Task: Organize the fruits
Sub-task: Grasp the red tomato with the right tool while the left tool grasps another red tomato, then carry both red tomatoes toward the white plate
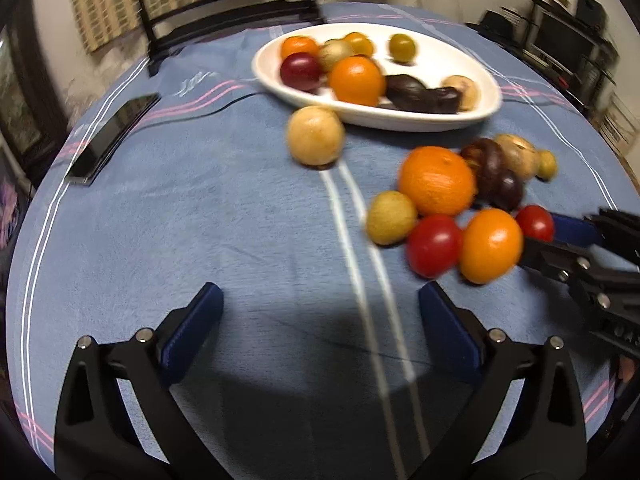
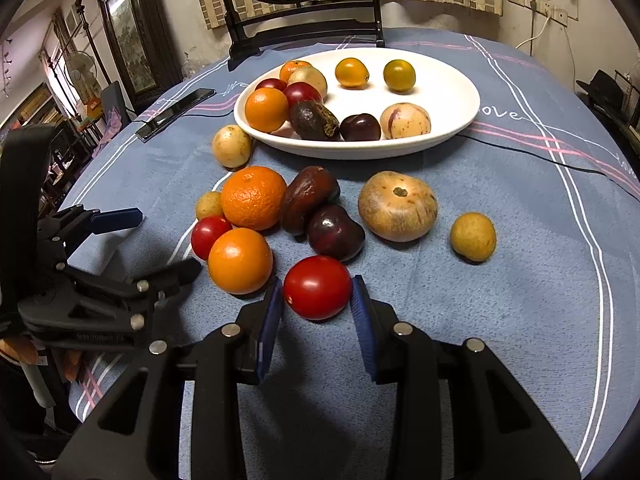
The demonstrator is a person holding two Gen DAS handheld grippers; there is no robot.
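A white oval plate (image 2: 452, 128) holds several fruits at the far side of the blue cloth; it also shows in the left wrist view (image 1: 400, 120). Loose fruits lie in front of it: a large orange (image 2: 253, 197), a smaller orange (image 2: 240, 261), a second red tomato (image 2: 209, 236), dark plums and tan round fruits. My right gripper (image 2: 316, 300) is shut on a red tomato (image 2: 317, 287) resting on the cloth. My left gripper (image 1: 320, 308) is open and empty, left of the fruit pile; it shows in the right wrist view (image 2: 160, 240).
A black phone (image 1: 114, 136) lies on the cloth at the left. A dark wooden mirror stand (image 2: 304, 24) stands behind the plate. A thin black cable (image 2: 560, 164) runs across the cloth at the right. A lone tan fruit (image 2: 473, 236) sits at the right.
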